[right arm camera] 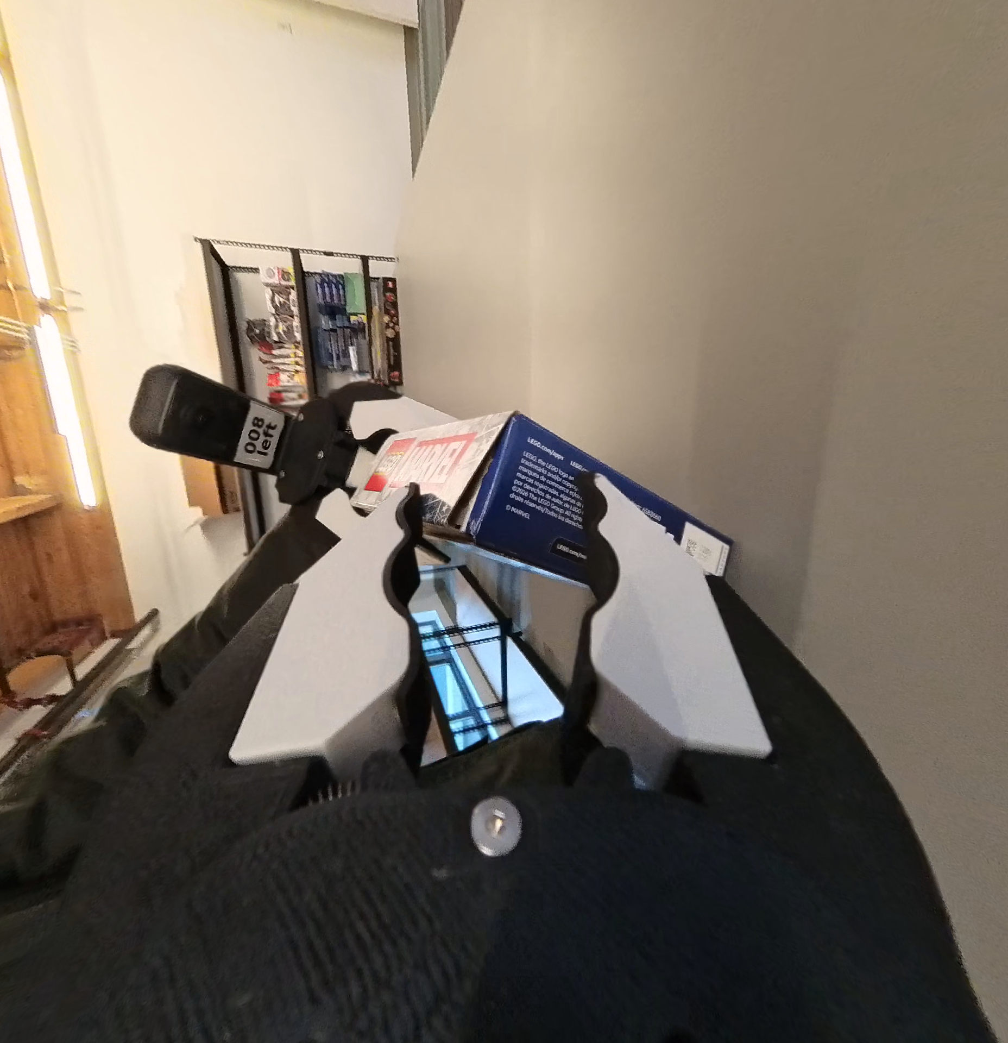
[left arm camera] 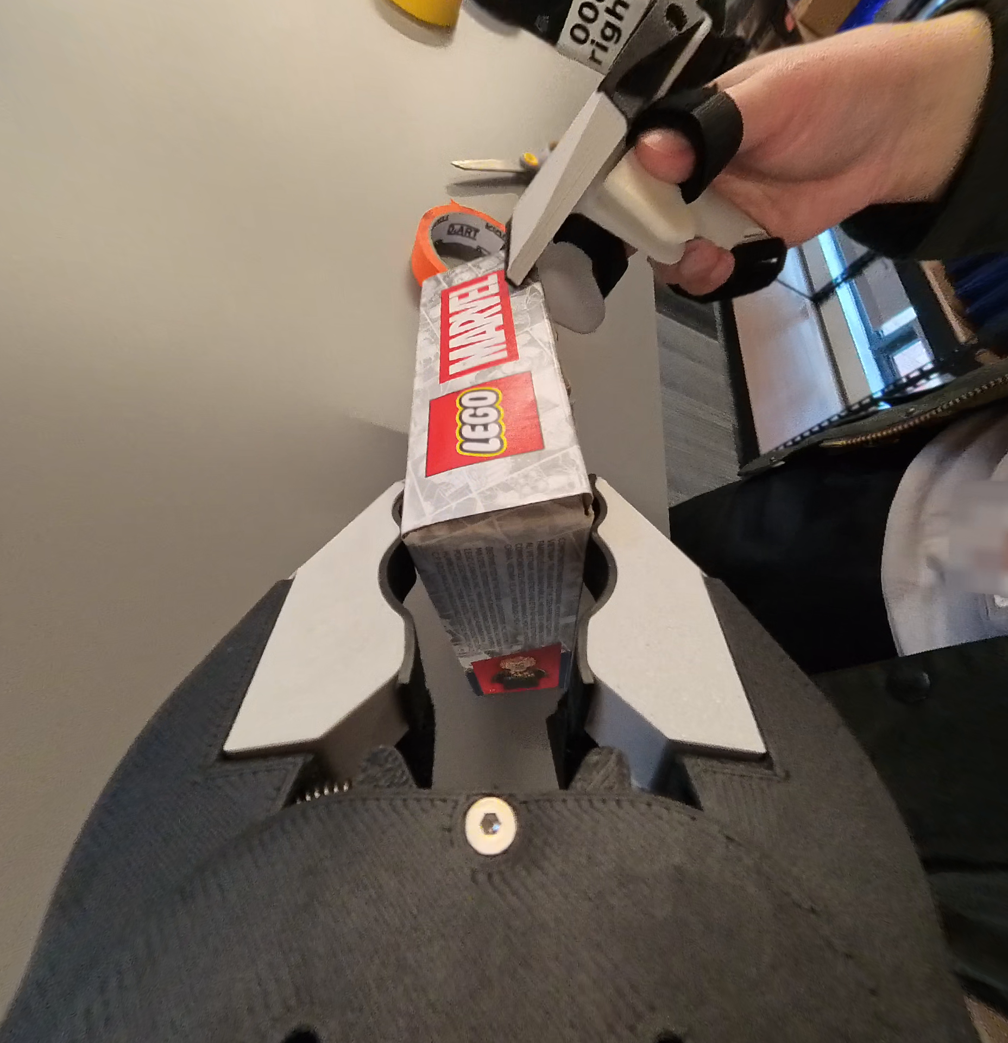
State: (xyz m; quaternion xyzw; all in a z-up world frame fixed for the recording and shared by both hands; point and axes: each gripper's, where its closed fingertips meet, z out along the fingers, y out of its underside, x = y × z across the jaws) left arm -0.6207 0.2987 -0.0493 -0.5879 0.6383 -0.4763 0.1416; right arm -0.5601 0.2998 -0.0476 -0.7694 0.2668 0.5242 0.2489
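Cardboard toy box (left arm camera: pixel 493 429), grey on its narrow face with red logo panels and dark blue on a broad side, sits clamped at its near end between the two fingers of the left gripper (left arm camera: pixel 497 508), held above a pale table (left arm camera: pixel 180 338). The left wrist view shows what the other cannot: an orange tape roll (left arm camera: pixel 442 240) just beyond the box's far end, scissors (left arm camera: pixel 499 163) farther off, a yellow object (left arm camera: pixel 425 8) at the top edge, and a hand (left arm camera: pixel 818 147) working the right gripper (left arm camera: pixel 538 288), one fingertip touching the box's far top corner. The right wrist view alone shows the blue side and the open end flap; its own fingers stand spread around that end, without gripping it. Shelving (right arm camera: pixel 315 333) stands behind.
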